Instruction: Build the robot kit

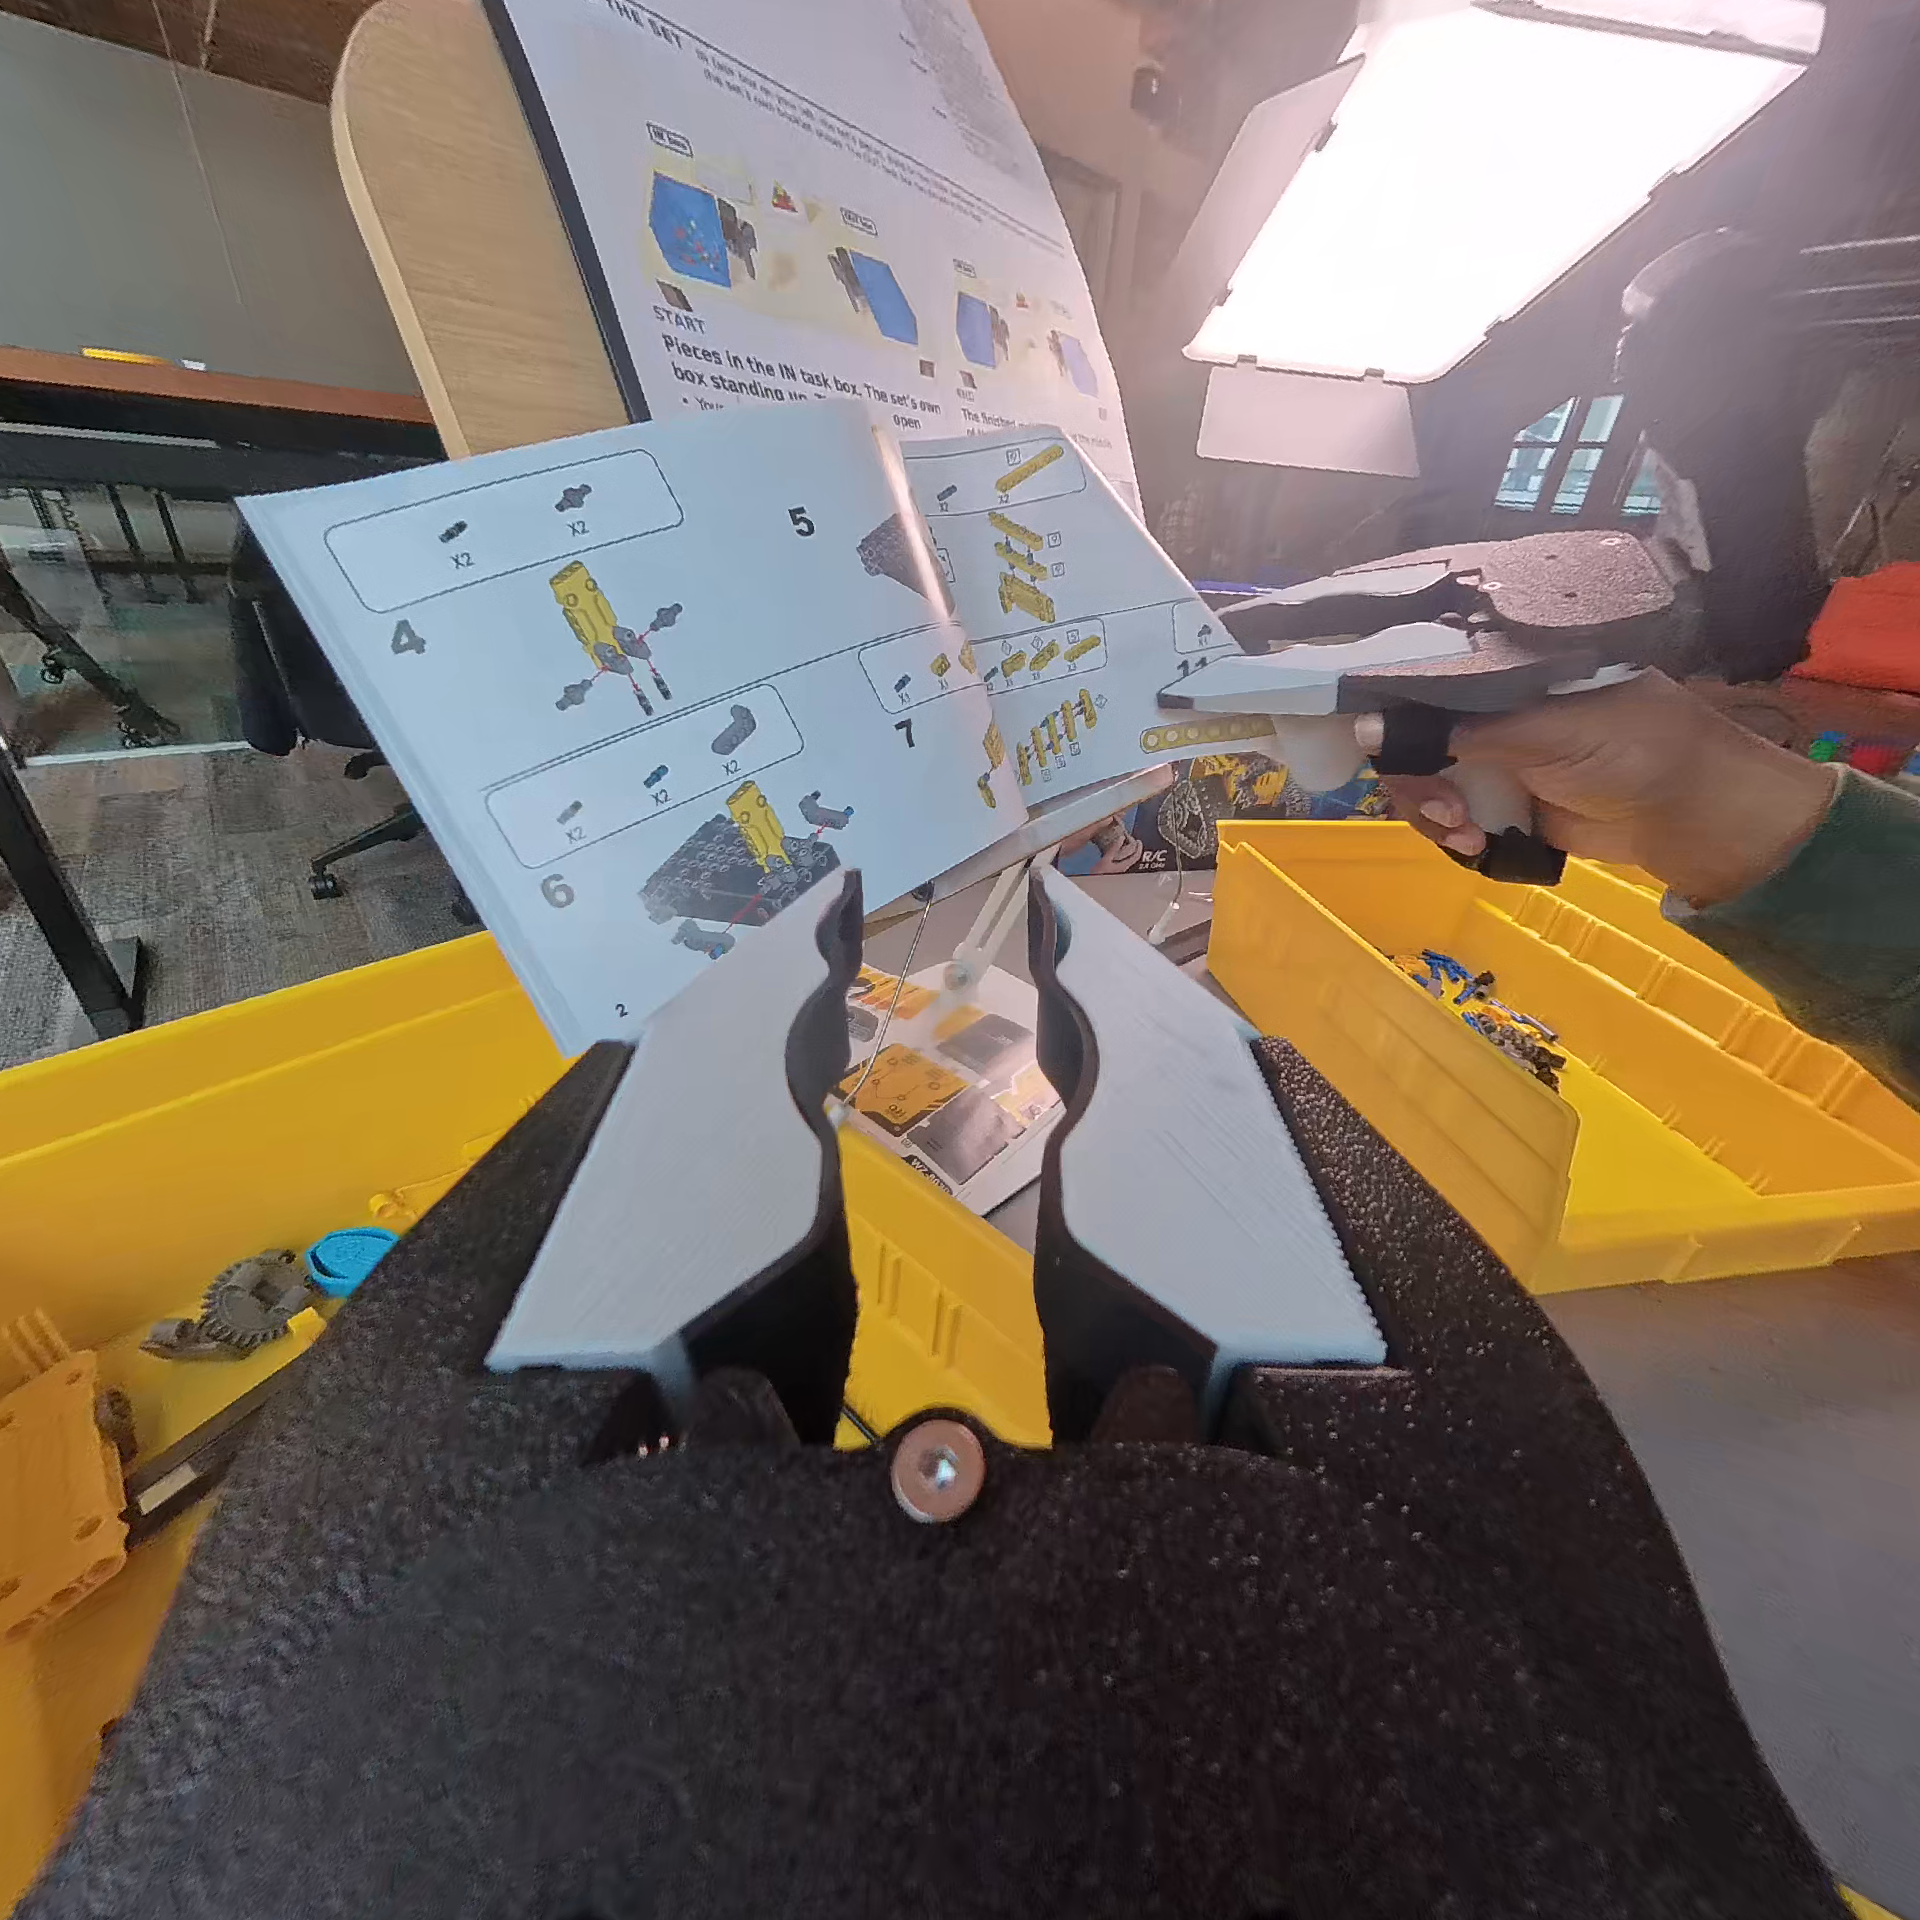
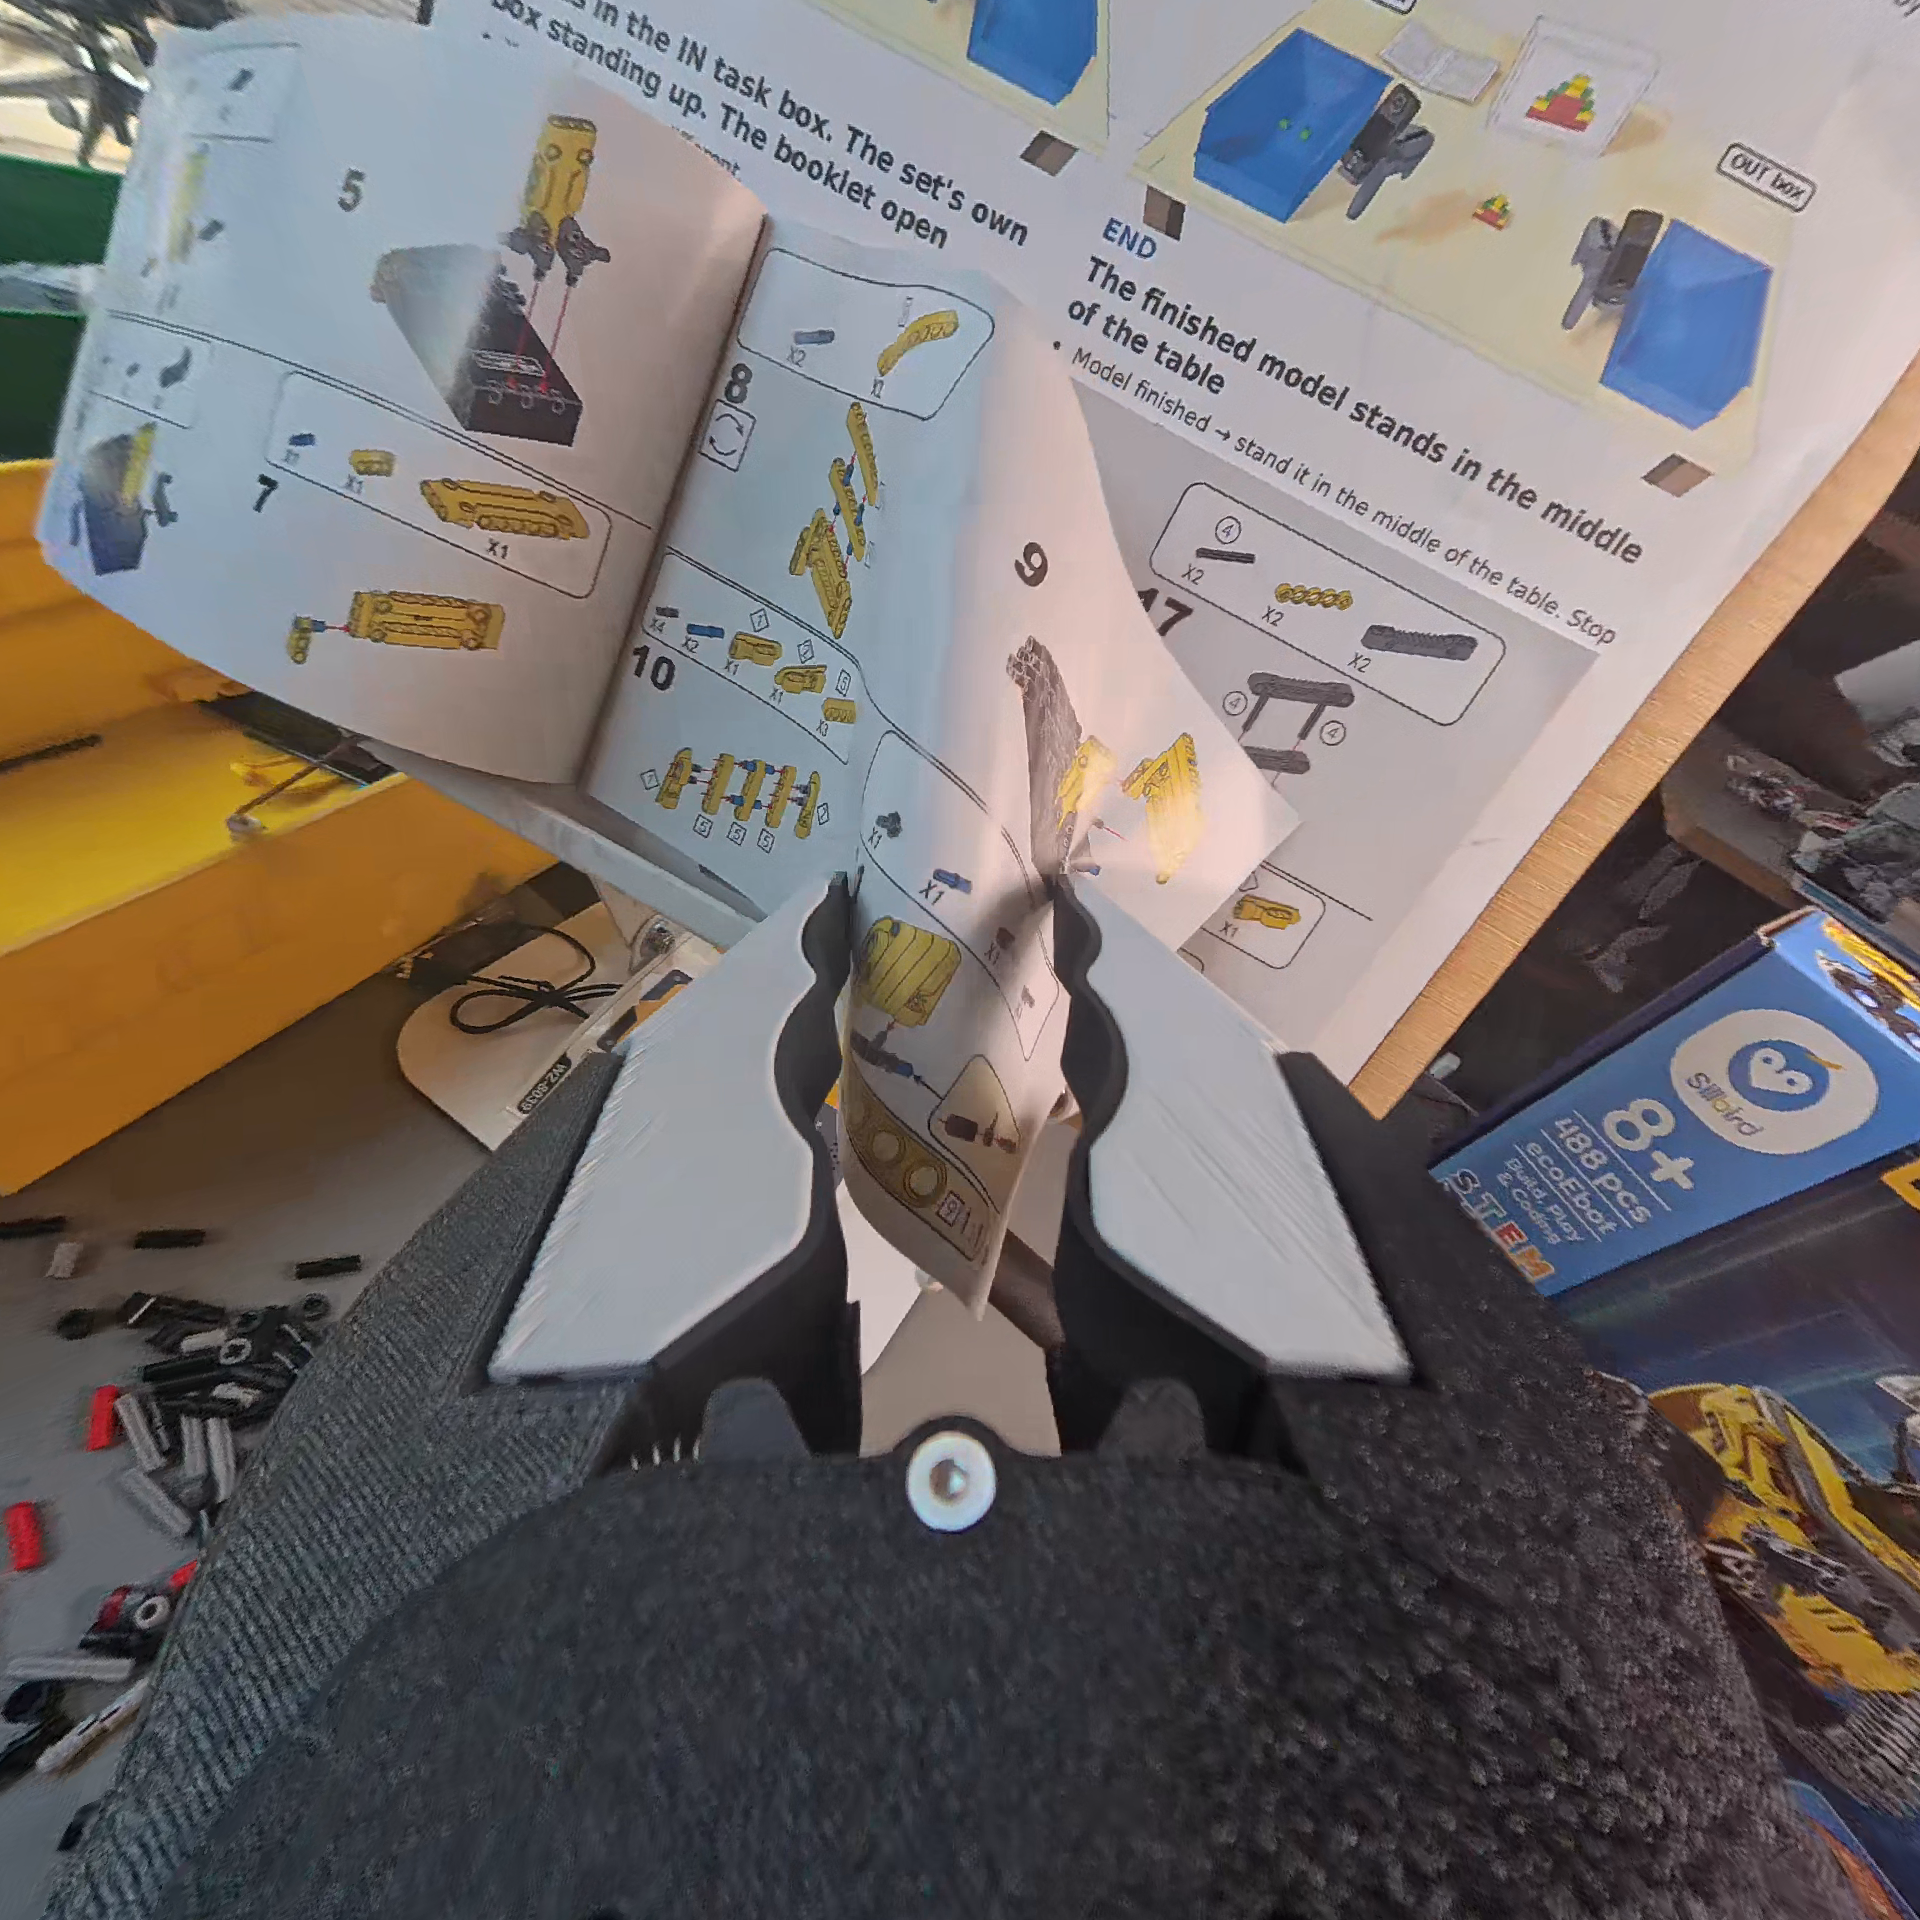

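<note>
An open instruction booklet (image 1: 644,665) stands tilted on a white stand, in front of a large printed sheet (image 1: 831,208). My left gripper (image 1: 945,894) is open and empty, its tips just below the booklet's lower edge, apart from it. My right gripper (image 1: 1192,657), held by a hand, reaches in from the right to the booklet's right page. In the right wrist view the booklet (image 2: 416,416) fills the upper left. One page (image 2: 935,997) curls out and hangs between the fingers of my right gripper (image 2: 951,894). The jaws stand well apart and do not clamp it.
A yellow bin (image 1: 260,1049) at the lower left holds a grey gear (image 1: 249,1299) and a blue round piece (image 1: 348,1257). Another yellow bin (image 1: 1351,997) at the right holds small parts. Loose black, grey and red pins (image 2: 187,1382) lie on the table. A blue product box (image 2: 1714,1091) stands at the right. About 25 centimetres separates my left fingertips from my right.
</note>
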Demonstrator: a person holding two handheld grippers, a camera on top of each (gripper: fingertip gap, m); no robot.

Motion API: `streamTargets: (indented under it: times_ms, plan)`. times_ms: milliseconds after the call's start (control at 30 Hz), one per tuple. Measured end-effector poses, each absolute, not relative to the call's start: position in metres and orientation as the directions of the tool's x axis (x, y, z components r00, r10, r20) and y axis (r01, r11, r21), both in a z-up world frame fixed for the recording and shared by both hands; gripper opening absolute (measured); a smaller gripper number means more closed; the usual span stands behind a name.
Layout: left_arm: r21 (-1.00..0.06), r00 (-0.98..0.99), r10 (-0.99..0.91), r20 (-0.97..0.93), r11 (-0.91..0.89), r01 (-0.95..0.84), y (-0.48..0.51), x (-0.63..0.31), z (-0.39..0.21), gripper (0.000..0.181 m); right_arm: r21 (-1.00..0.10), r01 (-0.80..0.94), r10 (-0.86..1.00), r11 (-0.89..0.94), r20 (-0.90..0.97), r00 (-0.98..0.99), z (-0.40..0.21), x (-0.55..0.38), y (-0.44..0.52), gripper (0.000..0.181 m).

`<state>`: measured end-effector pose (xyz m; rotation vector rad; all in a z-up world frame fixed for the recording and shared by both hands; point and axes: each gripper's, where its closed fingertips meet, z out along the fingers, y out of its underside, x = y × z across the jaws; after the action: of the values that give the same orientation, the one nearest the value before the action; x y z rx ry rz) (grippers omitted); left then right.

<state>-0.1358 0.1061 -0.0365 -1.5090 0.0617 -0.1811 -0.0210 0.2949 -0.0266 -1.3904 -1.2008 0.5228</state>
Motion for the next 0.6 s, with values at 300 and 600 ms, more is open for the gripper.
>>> streamTargets:
  times_ms: [300,600]
  plan:
    - [-0.979,0.925,-0.331,0.186,0.019,0.204,0.120,-0.097,-0.012,0.040,-0.919,0.181,0.918,0.349,0.374,0.129,-0.014,-0.038,0.202,0.036]
    - [-0.899,0.760,-0.499,0.415,-0.100,0.426,0.125,-0.076,-0.004,0.060,-0.759,0.174,0.768,0.627,0.640,0.023,-0.036,-0.084,0.133,0.071]
